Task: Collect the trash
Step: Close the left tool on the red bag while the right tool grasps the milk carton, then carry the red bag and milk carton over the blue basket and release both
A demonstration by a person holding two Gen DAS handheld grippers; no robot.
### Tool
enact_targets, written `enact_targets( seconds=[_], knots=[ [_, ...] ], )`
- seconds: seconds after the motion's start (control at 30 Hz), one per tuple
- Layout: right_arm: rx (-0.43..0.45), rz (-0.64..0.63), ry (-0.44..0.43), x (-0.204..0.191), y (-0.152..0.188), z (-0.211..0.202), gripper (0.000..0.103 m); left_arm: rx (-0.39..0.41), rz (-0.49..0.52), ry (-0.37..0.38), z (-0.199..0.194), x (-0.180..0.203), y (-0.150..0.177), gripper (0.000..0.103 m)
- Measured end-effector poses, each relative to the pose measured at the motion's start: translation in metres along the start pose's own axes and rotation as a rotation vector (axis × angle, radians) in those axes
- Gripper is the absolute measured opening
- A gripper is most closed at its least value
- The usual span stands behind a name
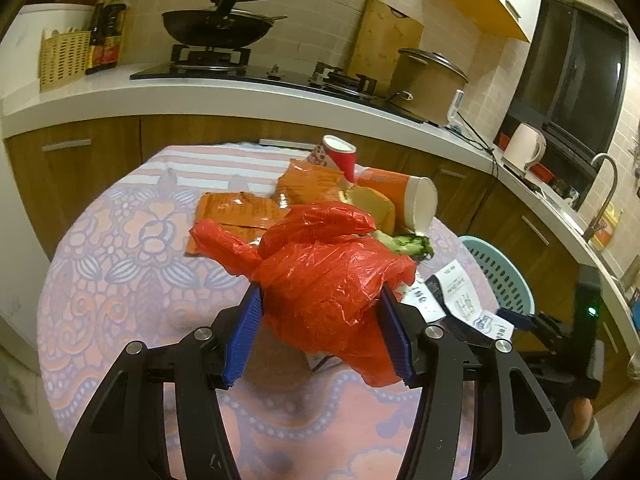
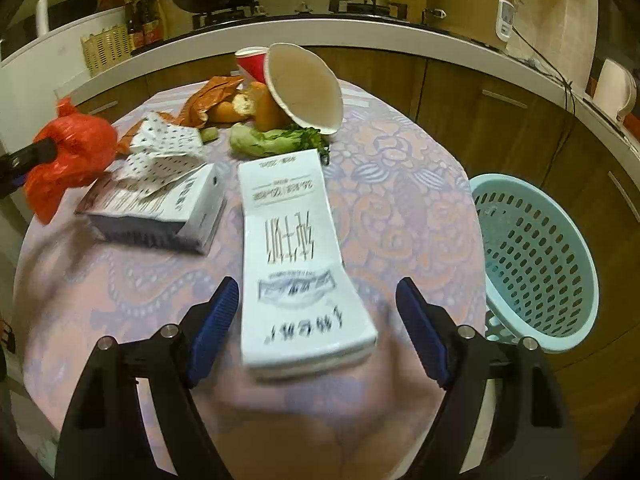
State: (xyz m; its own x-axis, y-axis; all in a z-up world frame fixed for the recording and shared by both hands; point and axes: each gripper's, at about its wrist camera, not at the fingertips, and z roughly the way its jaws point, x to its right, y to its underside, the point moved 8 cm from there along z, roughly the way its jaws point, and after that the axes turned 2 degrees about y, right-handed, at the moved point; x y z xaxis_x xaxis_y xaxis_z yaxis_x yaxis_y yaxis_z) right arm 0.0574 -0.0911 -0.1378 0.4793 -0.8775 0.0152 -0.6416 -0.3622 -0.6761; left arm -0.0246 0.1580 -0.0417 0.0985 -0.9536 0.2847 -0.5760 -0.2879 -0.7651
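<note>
Of two white cartons, one (image 2: pixel 298 256) lies loose between the open right gripper's (image 2: pixel 316 332) jaws, while the left gripper (image 1: pixel 320 336) clamps one red bag (image 1: pixel 324 280).

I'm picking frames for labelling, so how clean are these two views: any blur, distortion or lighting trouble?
Left wrist view: mostly sharp, the red plastic bag crisp, fisheye bending the counter edge, dim warm light. Right wrist view: motion blur smears the white carton and the box; the basket stays readable.
</note>
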Motion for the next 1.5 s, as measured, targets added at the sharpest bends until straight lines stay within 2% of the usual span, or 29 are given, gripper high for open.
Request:
enact_targets(
  seconds=[0.07,0.1,0.13,0.27,0.57,0.87,1.2,1.5],
  knots=[
    [-0.017,0.008,0.009,0.002,-0.002,0.007,0.075,0.003,0.012,0.002,0.000,0.004,-0.001,0.054],
    [-0.025,0.014,0.004,0.002,-0.002,0.010,0.071,0.005,0.015,0.001,0.000,0.005,-0.001,0.054],
    [-0.028,0.020,-0.013,0.002,-0.002,0.011,0.056,0.008,0.021,0.000,-0.001,0.007,-0.002,0.054],
    [-0.015,0.041,-0.022,0.006,-0.006,0.008,0.051,0.023,0.032,0.021,-0.002,0.018,-0.008,0.054],
    [0.122,0.070,0.087,0.039,-0.029,-0.038,0.051,0.064,0.124,0.119,0.006,0.083,-0.035,0.054],
    [0.241,0.111,0.236,0.093,-0.053,-0.089,0.051,0.065,0.183,0.218,0.031,0.148,-0.045,0.054],
    [0.267,0.183,0.329,0.156,-0.052,-0.110,0.051,0.024,0.233,0.296,0.073,0.210,-0.046,0.054],
    [0.256,0.246,0.383,0.204,-0.042,-0.111,0.051,-0.027,0.282,0.344,0.116,0.265,-0.040,0.054]
  ],
)
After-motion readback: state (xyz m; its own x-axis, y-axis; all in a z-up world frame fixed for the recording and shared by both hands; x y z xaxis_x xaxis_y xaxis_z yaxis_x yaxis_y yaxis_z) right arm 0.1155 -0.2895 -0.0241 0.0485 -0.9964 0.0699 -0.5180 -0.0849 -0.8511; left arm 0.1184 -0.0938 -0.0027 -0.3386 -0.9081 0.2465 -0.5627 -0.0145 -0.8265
